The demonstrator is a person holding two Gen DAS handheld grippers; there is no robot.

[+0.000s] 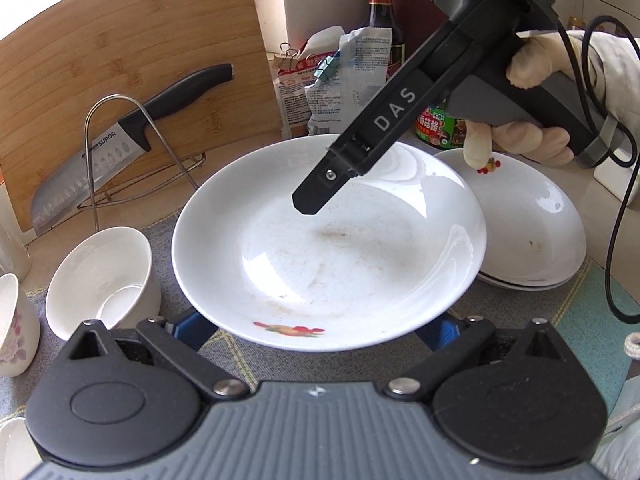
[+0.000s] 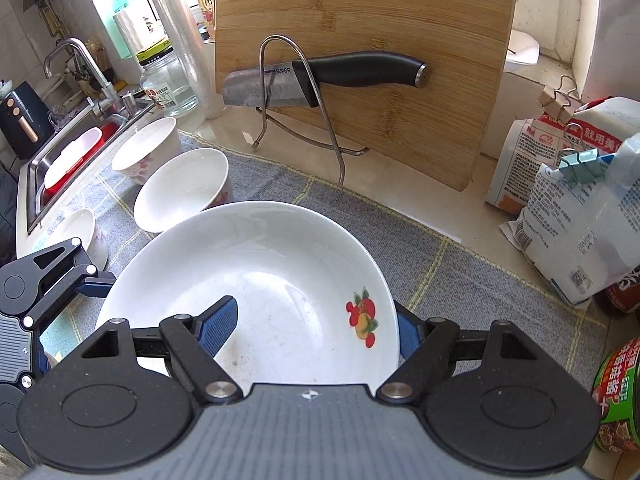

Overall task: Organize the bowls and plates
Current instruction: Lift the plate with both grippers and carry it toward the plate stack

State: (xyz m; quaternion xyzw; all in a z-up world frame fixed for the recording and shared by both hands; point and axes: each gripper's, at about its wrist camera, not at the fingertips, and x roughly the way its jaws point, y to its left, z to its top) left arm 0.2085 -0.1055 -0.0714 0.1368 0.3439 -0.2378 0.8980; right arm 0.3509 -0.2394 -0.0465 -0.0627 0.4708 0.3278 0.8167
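Note:
A white deep plate (image 1: 340, 248) (image 2: 260, 280) with a red fruit decal hangs just above the grey mat, held between both grippers. My left gripper (image 1: 316, 332) straddles its near edge. Both blue fingers (image 1: 196, 332) run under the rim, so their tips are hidden. My right gripper (image 2: 316, 328) has one pad (image 2: 220, 320) lying inside the plate and the other behind the rim. In the left wrist view the right gripper (image 1: 312, 200) comes in from the upper right over the plate, held by a gloved hand (image 1: 540, 60).
A stack of white plates (image 1: 532, 232) lies to the right, partly under the held plate. White bowls (image 2: 184, 192) (image 2: 148, 148) stand at the left near the sink (image 2: 60, 160). Behind are a cutting board (image 2: 360, 20), a knife (image 2: 320, 76) on a wire rack, clipped bags (image 2: 580, 220) and jars.

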